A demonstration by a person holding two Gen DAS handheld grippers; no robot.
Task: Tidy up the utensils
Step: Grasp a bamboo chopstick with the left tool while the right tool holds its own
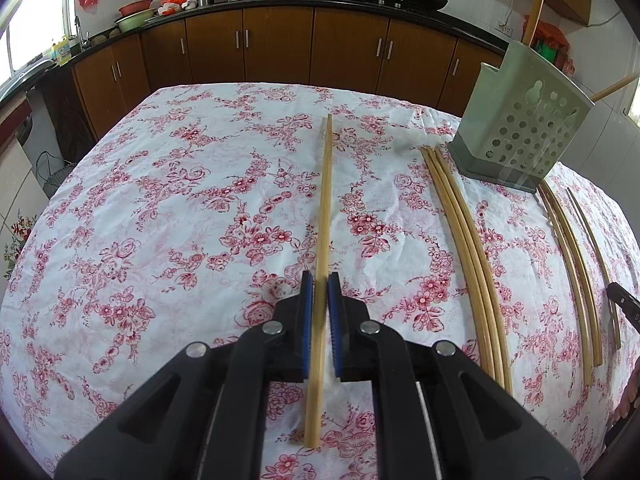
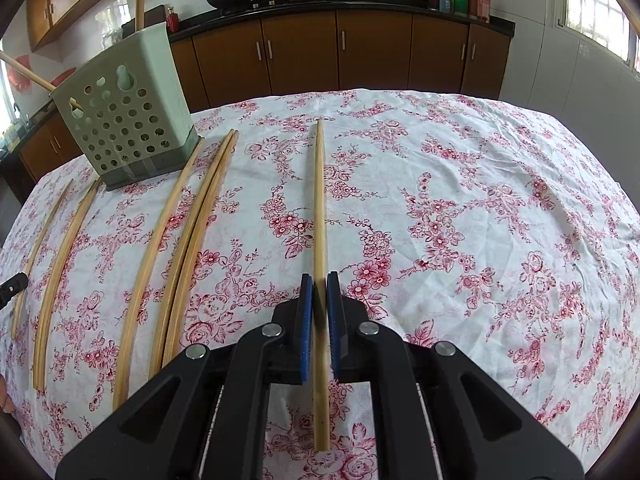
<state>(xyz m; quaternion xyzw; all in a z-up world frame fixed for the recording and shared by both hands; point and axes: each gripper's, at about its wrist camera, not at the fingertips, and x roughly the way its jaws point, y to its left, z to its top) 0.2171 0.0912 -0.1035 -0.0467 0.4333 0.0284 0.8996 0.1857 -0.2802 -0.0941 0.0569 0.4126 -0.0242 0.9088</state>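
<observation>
I am working two handheld grippers over a table draped in a white tablecloth (image 1: pixel 168 200) printed with red flowers.

Count from the left wrist view: one chopstick held by the left gripper (image 1: pixel 321 280); three loose chopsticks (image 1: pixel 460 216) lying side by side at about two o'clock from it; two more (image 1: pixel 572 248) further toward three o'clock; and a single one (image 1: pixel 592 236) beyond those, near the frame edge. That single one is the one my right gripper holds. One pale green perforated utensil holder (image 1: pixel 520 132) stands on the cloth at about one o'clock, just past the far ends of the loose chopsticks. Two wooden sticks rise out of its top, one upright (image 1: pixel 538 4), one leaning out to the side (image 1: pixel 614 86).

From the right wrist view the same holder (image 2: pixel 128 120) sits at about ten o'clock, with the loose chopsticks between nine and eleven o'clock.

Left gripper: the jaws are almost fully closed, blue pads pressing on a bamboo chopstick (image 1: pixel 326 200) that runs straight ahead toward twelve o'clock, its near end sticking out behind the pads.

Right gripper (image 2: pixel 320 280): the jaws are likewise nearly closed, clamped on its own chopstick (image 2: pixel 319 200), which also points to twelve o'clock.

Whether either held chopstick touches the cloth I cannot tell.
</observation>
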